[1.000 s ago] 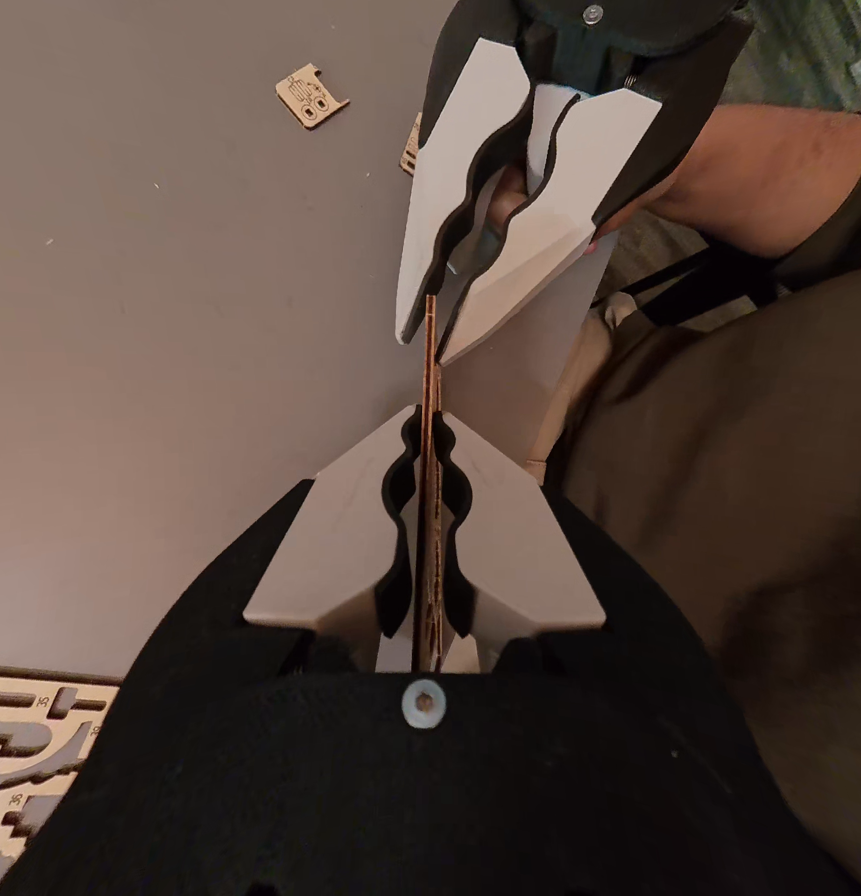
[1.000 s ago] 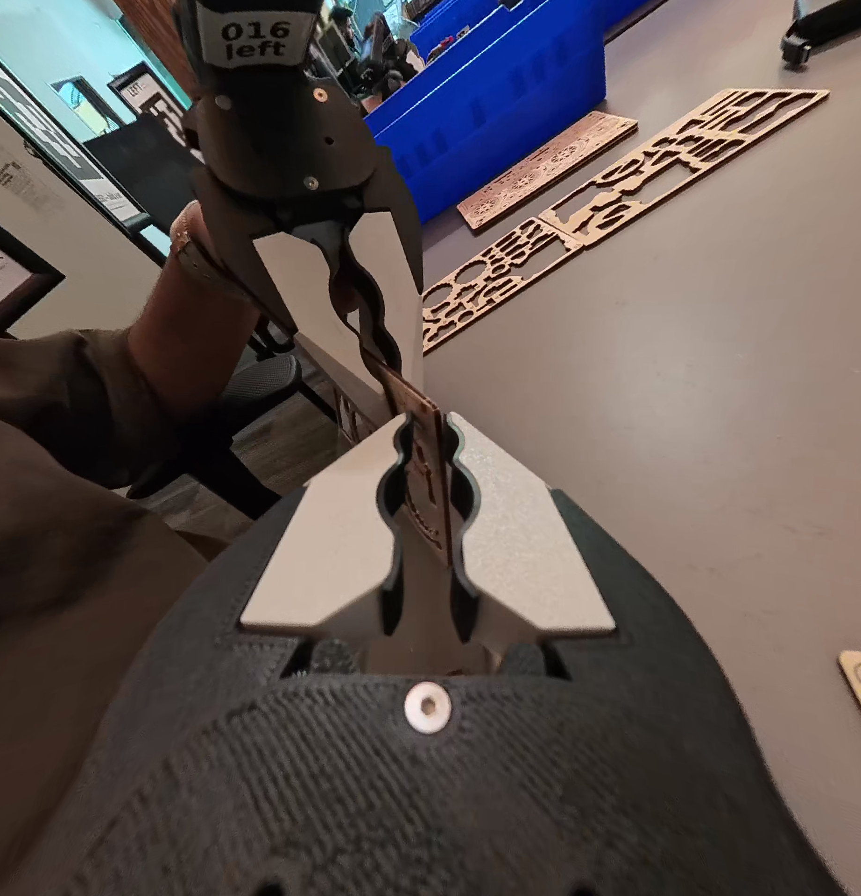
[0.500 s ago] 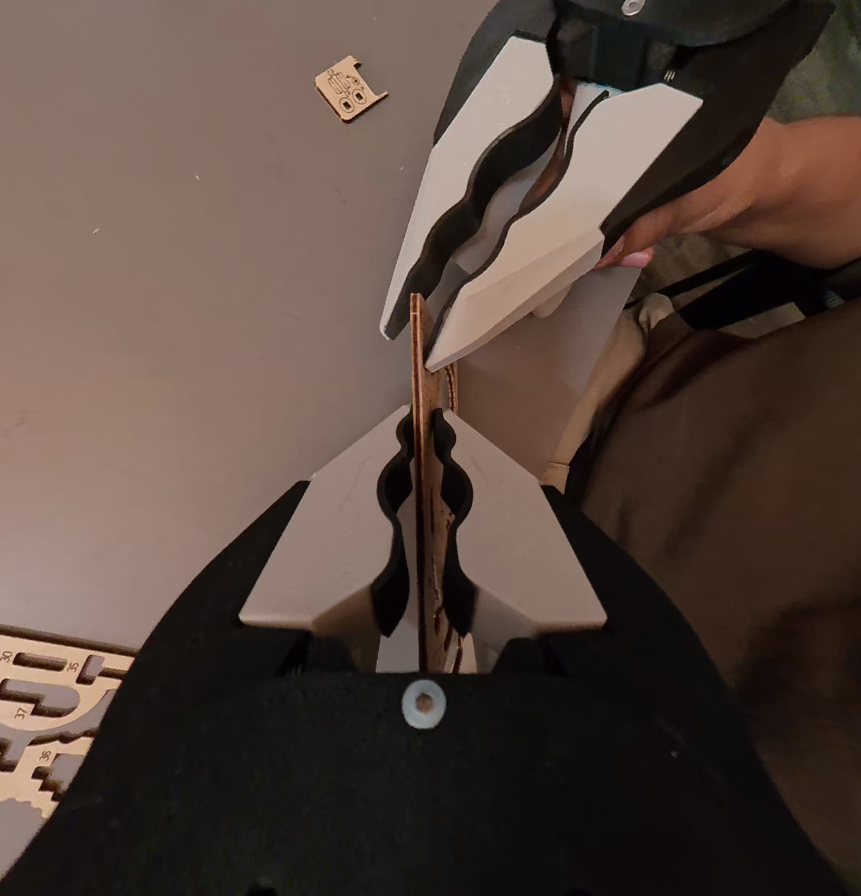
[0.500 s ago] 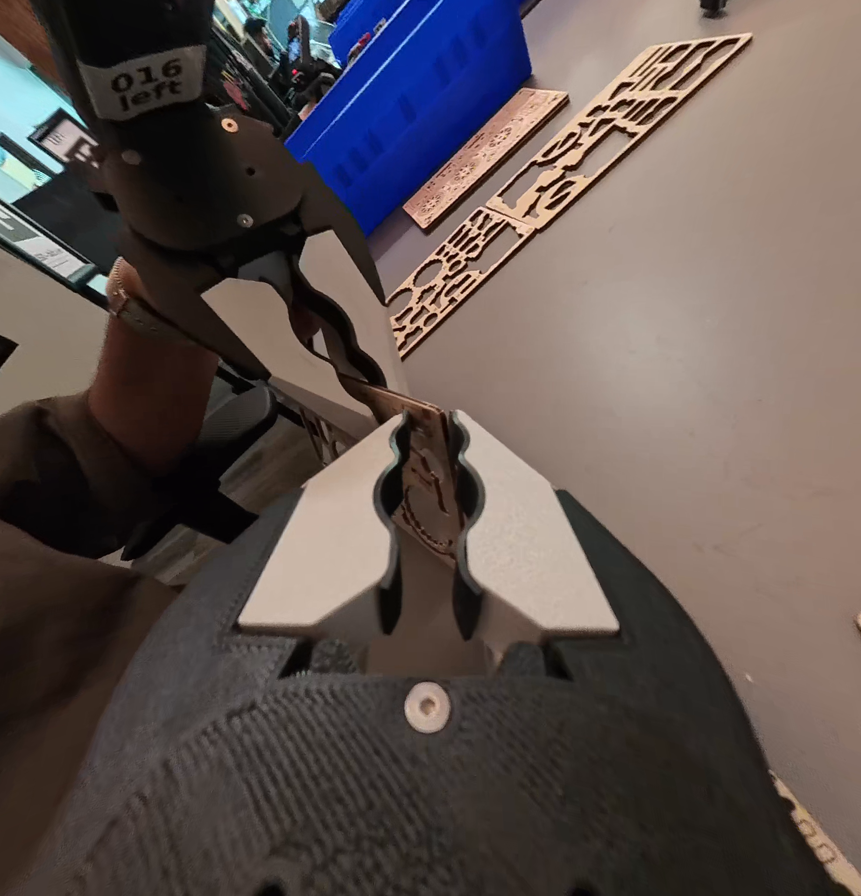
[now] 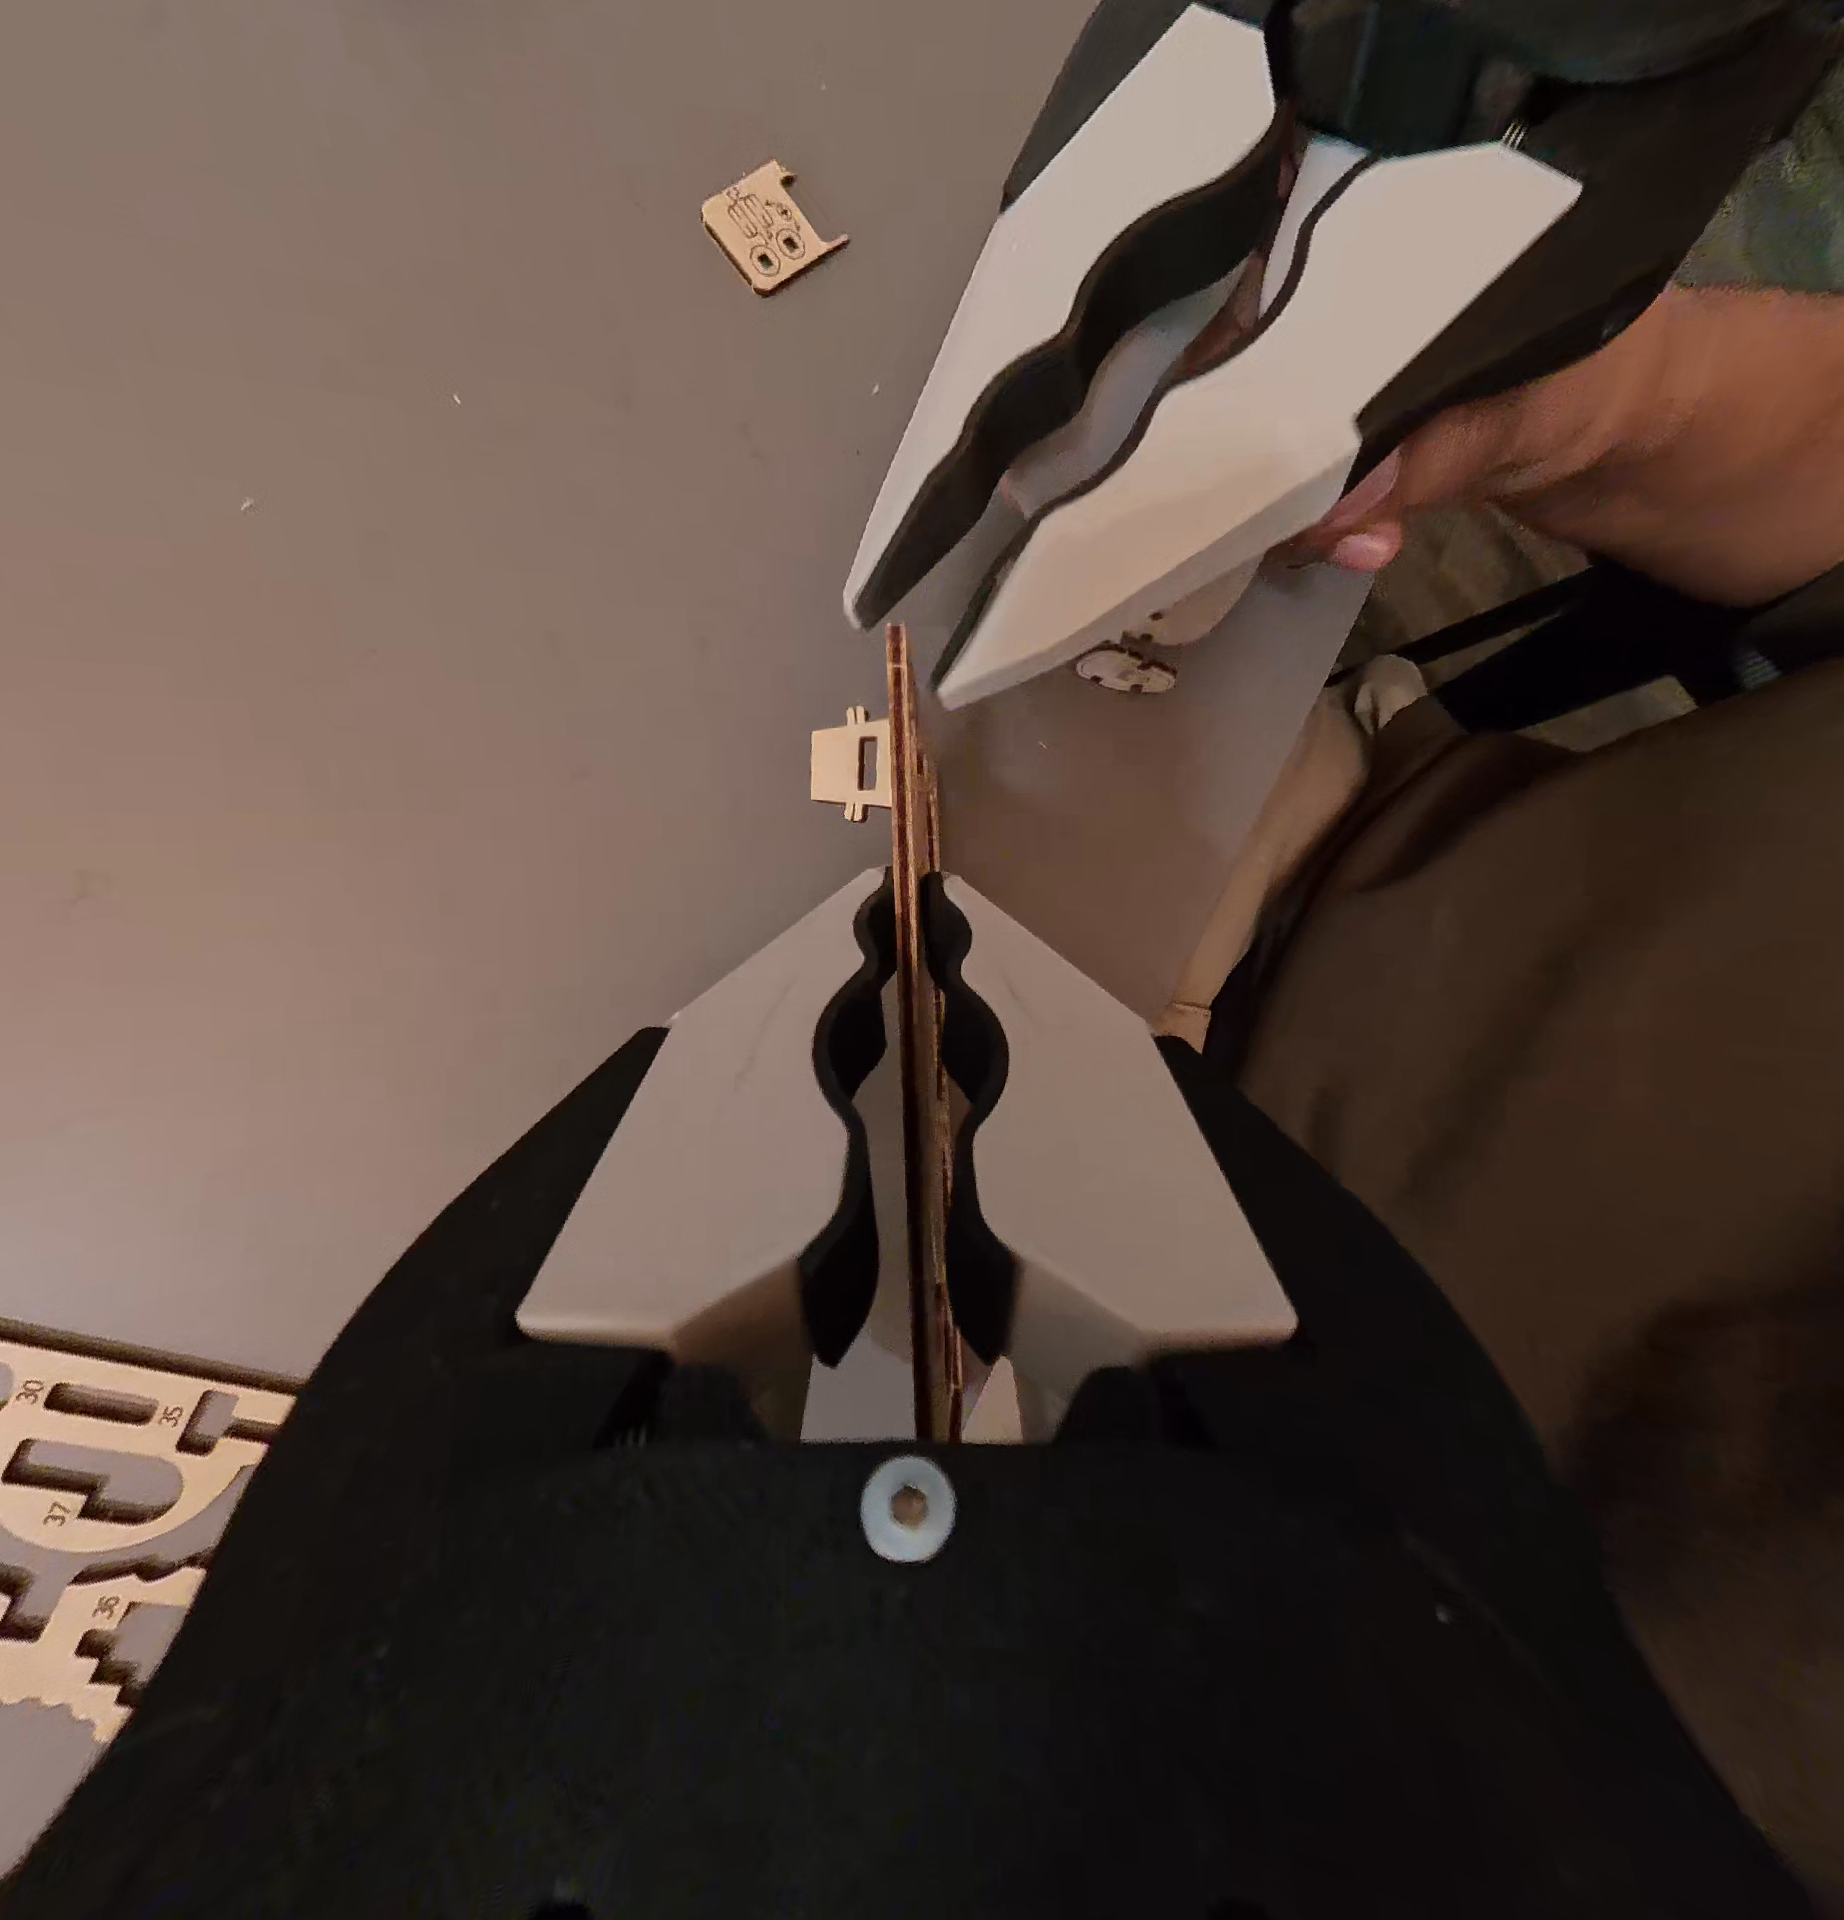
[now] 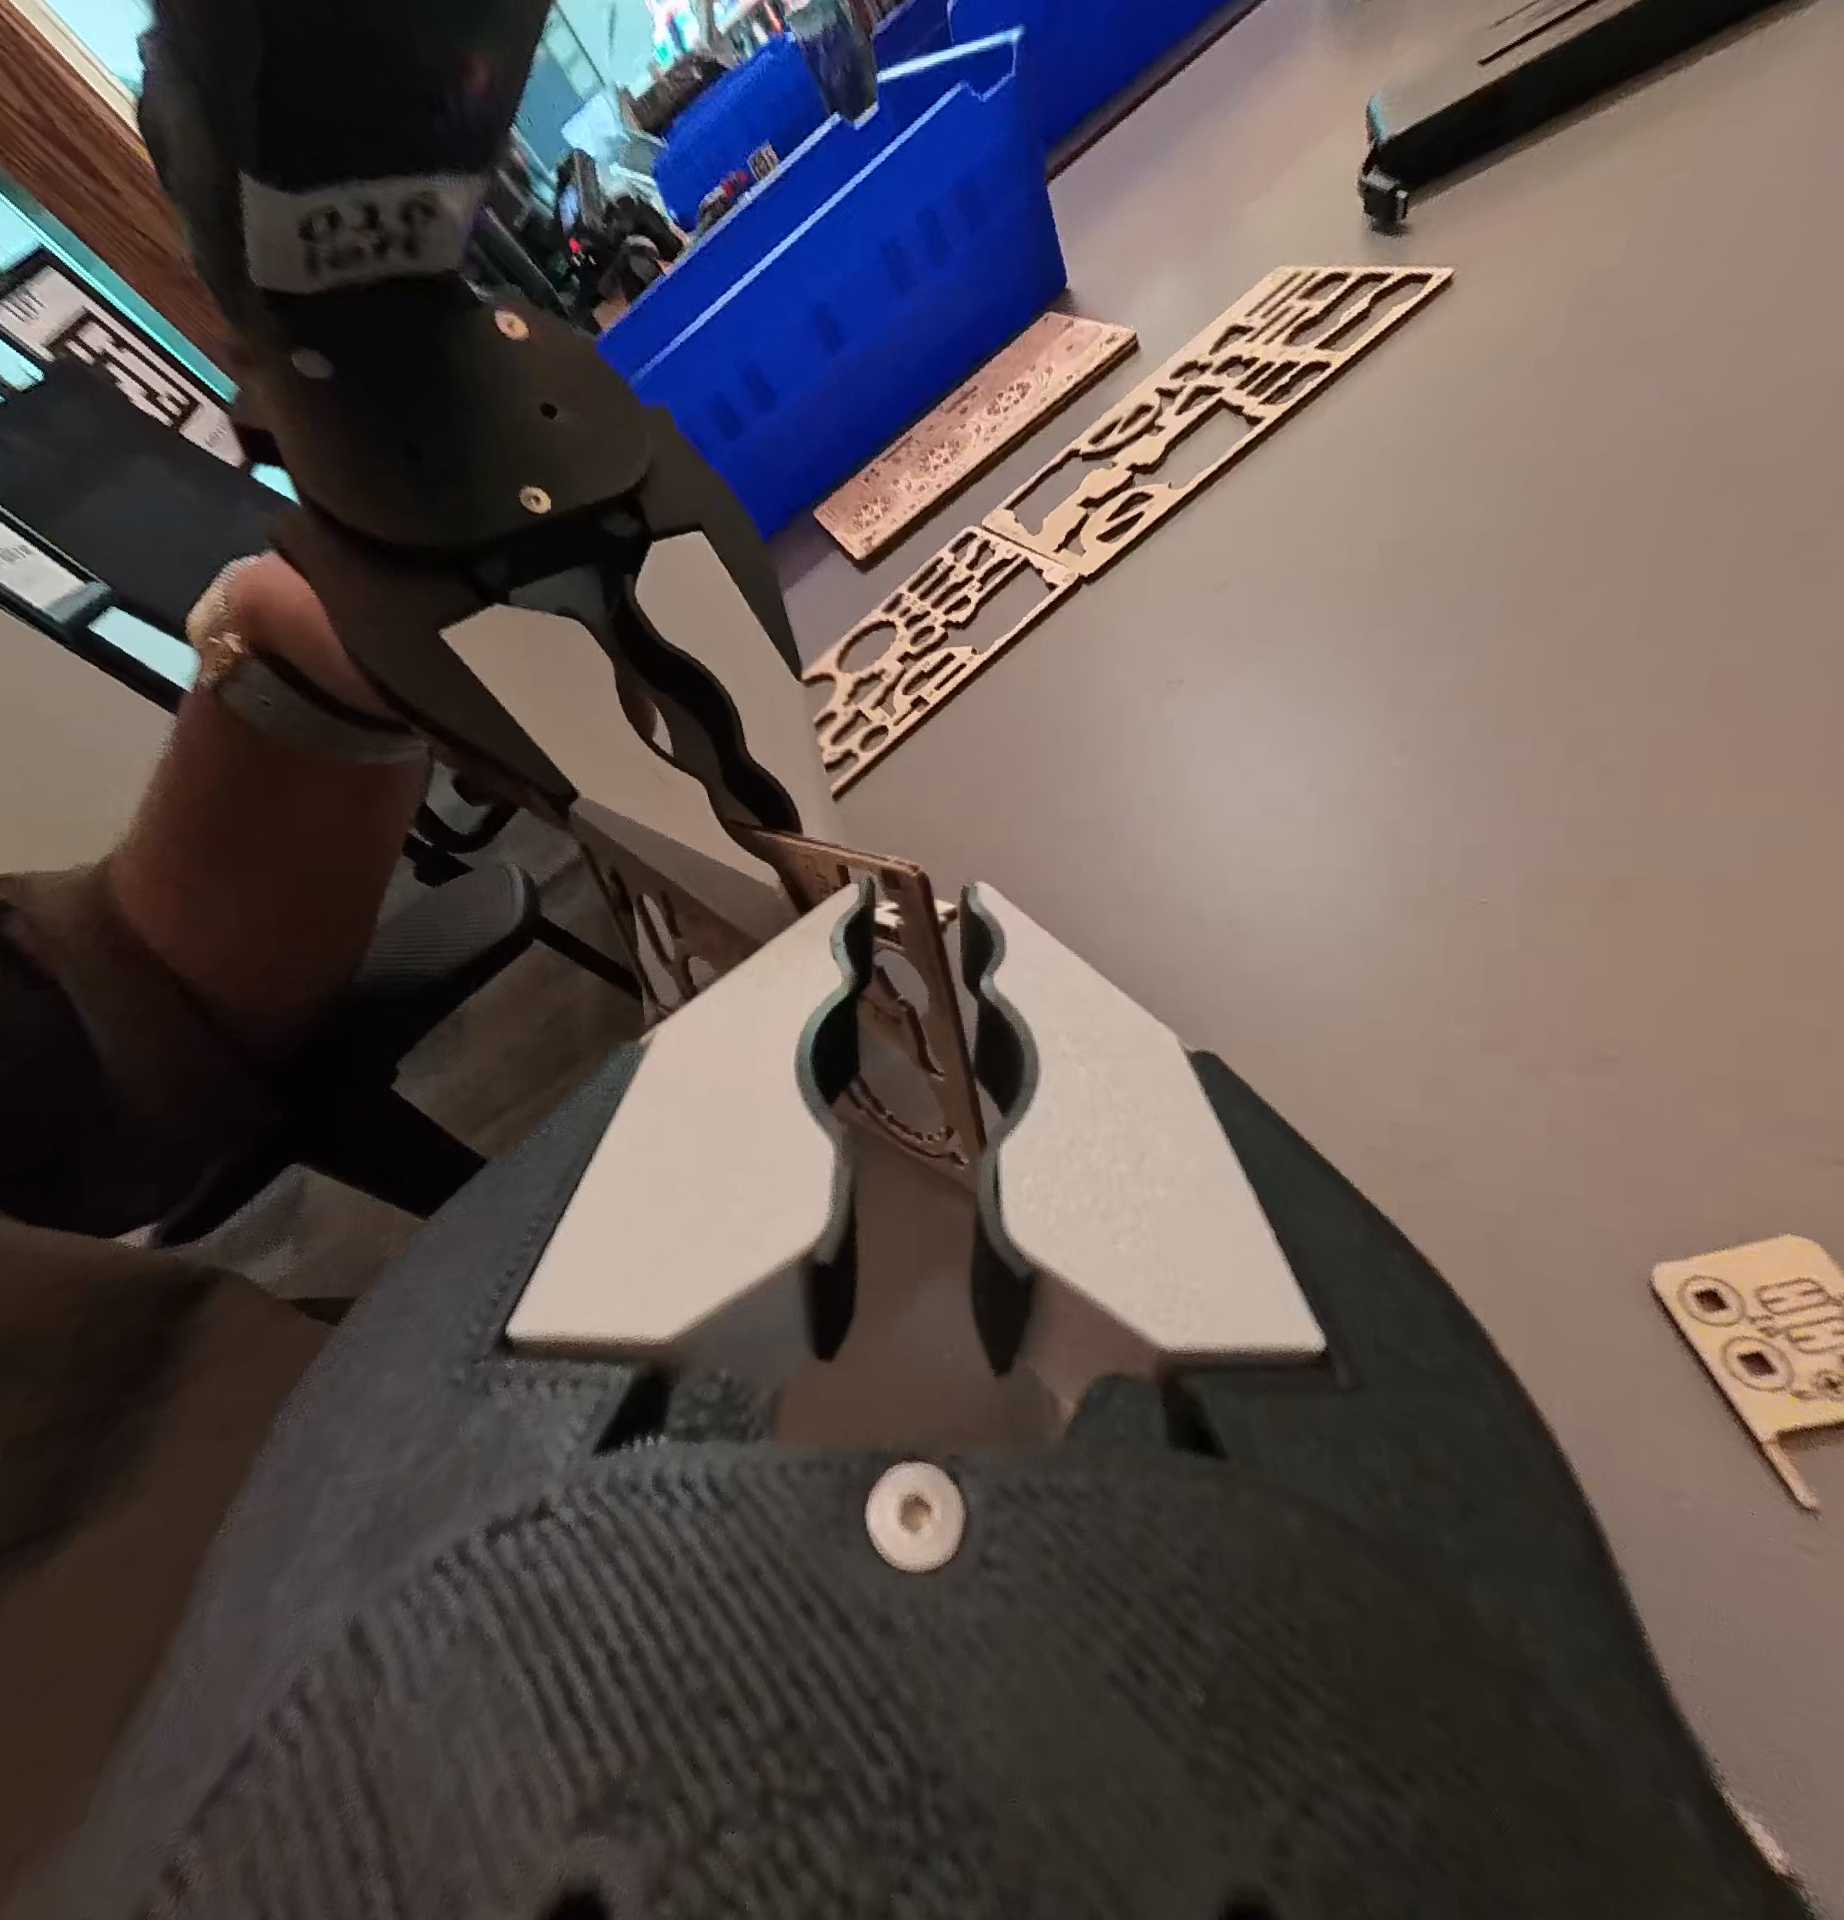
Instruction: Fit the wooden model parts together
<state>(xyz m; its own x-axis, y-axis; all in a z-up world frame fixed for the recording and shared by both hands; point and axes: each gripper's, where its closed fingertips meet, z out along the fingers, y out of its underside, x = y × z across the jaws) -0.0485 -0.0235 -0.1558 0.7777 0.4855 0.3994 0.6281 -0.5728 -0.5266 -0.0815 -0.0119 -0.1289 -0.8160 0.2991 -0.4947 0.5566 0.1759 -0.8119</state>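
Opposed close wrist views, shared wooden part [image 5: 913,790].

Held part: thin brown wooden plate [image 5: 913,1039], edge-on between the left gripper's fingers [image 5: 762,1122], engraved face [image 6: 923,997] showing in the right wrist view.
Loose parts: pale tabbed piece [image 5: 843,767], engraved square [image 5: 772,229], round piece [image 5: 1126,665], flat on the desk [image 5: 378,623].
Sheets: cut-out wooden frets [image 6: 1157,457] lying flat.

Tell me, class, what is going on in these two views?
A person works two handheld tongs over a grey table. The left tongs are shut on a thin wooden part, held edge-on. The right tongs face it with jaws apart around the part's far end, not clamping. Loose cut parts and cut-out sheets lie on the table.
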